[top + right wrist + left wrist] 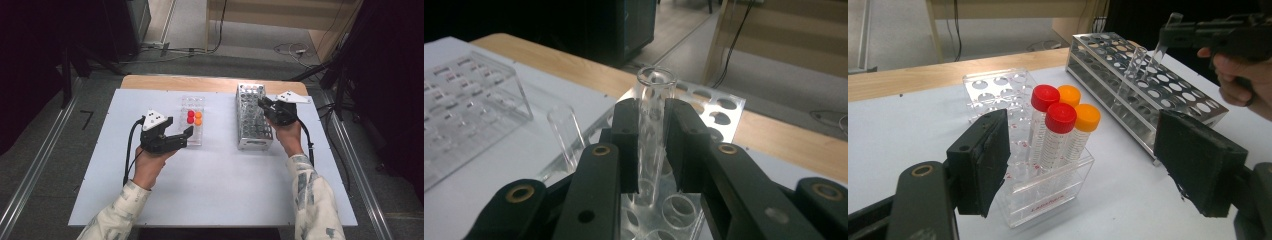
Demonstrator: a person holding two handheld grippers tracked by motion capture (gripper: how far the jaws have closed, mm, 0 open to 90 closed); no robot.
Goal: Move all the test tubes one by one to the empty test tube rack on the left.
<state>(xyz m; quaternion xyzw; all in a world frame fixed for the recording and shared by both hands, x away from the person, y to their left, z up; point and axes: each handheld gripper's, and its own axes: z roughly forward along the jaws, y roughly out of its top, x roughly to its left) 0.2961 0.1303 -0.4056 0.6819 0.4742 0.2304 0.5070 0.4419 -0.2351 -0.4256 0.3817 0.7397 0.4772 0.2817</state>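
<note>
The right hand-held gripper (651, 150) is clamping a glass tube (651, 130) above the steel rack (252, 122); the left hand-held gripper (1083, 165) is waiting wide open, empty, by the capped tubes (1060, 130). Next likely calls for lifting clear.

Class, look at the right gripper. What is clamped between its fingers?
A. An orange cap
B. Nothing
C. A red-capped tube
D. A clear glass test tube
D: in the right gripper view the right gripper is shut on a clear glass test tube above the metal rack.
</note>
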